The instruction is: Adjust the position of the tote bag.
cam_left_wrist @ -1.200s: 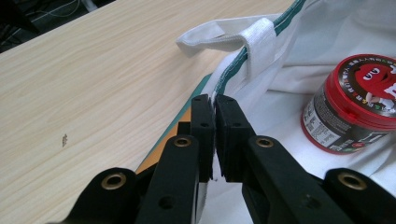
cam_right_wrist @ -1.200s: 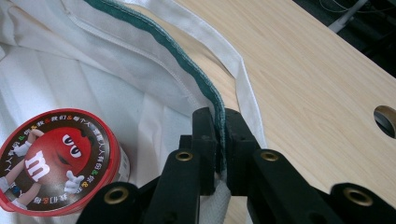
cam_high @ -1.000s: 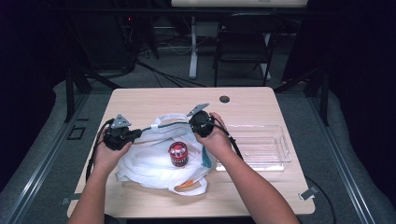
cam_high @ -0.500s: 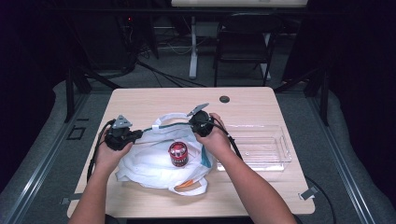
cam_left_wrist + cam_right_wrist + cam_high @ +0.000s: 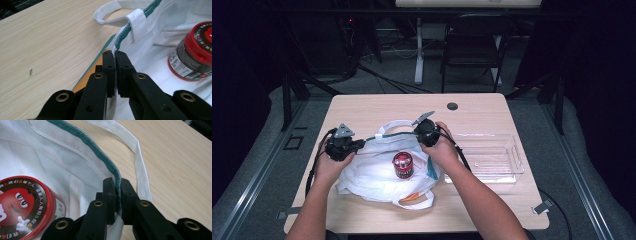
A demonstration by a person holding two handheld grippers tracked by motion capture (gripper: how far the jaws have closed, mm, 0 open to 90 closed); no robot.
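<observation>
From the high view, I've got the white cloth bag (image 5: 377,175) spread on the pale wood table (image 5: 377,107), and both my grippers are pinned to its upper rim. My left gripper (image 5: 343,146) holds the rim at the left, my right gripper (image 5: 428,132) at the right, with the green-edged hem stretched between them. Compared with a moment ago almost nothing has shifted: hands in the same spots, mouth of the bag held just as wide. I read that as the opening step holding steady, the bag ready for something to go in or come out. A red-lidded jar (image 5: 402,164) stands in the bag's middle, something orange (image 5: 411,197) peeks out near the front handle, and a clear plastic tray (image 5: 492,160) sits just beside my right hand.

Left gripper view: jaws clenched on the hem, thin woven cloth with green piping (image 5: 120,41) pinched flat between the black pads. The sewn-on handle loop (image 5: 112,21) lies limp on the wood grain. The jar's glossy label curves at the right.

Right gripper view: jaws shut on the fuzzy green edging (image 5: 110,167) too. The soft, creased fabric sags inward; the jar lid (image 5: 20,197) shows a printed cartoon face.
</observation>
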